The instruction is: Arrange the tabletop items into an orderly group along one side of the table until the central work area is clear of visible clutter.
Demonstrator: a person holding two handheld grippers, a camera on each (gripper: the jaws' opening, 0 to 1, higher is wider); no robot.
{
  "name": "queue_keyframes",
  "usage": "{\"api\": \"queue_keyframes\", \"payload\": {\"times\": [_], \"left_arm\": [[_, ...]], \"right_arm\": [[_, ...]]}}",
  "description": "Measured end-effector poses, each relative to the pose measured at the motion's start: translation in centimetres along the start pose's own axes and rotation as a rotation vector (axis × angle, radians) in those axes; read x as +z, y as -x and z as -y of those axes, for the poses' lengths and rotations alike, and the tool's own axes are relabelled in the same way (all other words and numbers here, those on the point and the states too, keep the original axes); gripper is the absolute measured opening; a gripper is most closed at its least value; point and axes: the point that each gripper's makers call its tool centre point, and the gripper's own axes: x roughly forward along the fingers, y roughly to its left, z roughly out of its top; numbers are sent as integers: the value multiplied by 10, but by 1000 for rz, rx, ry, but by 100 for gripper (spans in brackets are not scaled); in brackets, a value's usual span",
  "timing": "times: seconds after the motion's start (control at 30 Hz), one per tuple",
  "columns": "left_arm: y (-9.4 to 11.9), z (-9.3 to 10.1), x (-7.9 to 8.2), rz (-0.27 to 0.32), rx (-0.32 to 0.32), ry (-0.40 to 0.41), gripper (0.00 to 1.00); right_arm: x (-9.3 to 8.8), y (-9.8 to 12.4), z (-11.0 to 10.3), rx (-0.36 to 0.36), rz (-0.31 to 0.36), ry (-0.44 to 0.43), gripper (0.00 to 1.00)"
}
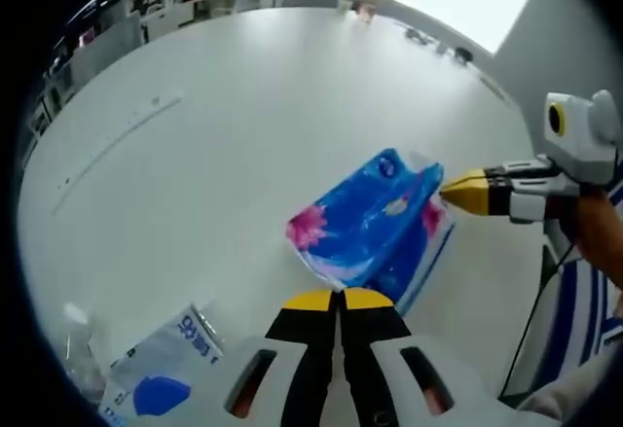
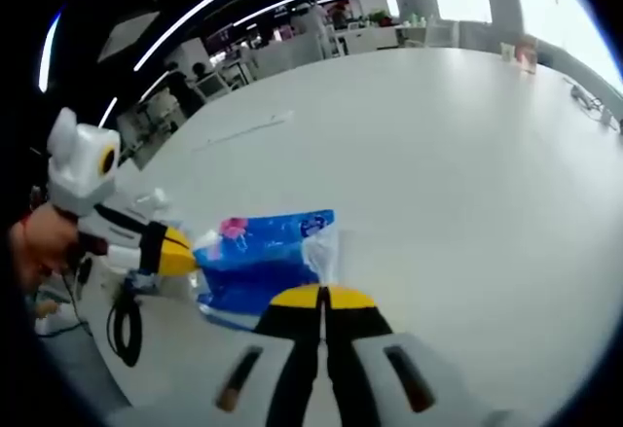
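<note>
Left gripper [image 1: 341,300]: we see its jaws pressed together, grasping nothing.
Right gripper [image 2: 322,298]: jaws together too, tips touching the tissue pack [image 1: 375,218].
Tissue pack: near the table [image 1: 243,106] edge.
Progress: we judge centre mostly clear; grouping with the white pack [image 1: 161,364] remains.

distant desks [image 2: 282,53], black cable [image 2: 124,325] (coiled)

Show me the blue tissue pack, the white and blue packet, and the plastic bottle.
blue tissue pack [image 1: 375,218], left gripper view, flowered top face.
white and blue packet [image 1: 165,364], left gripper view, printed front.
plastic bottle [image 1: 80,335], left gripper view, clear neck.
</note>
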Motion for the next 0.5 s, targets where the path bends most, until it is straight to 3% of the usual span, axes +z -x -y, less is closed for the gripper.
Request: {"api": "queue_keyframes", "payload": {"times": [0.5], "left_arm": [[-3,-2,-1,-1,1,-26,0]], "right_arm": [[3,-2,1,5,23,11,1]]}}
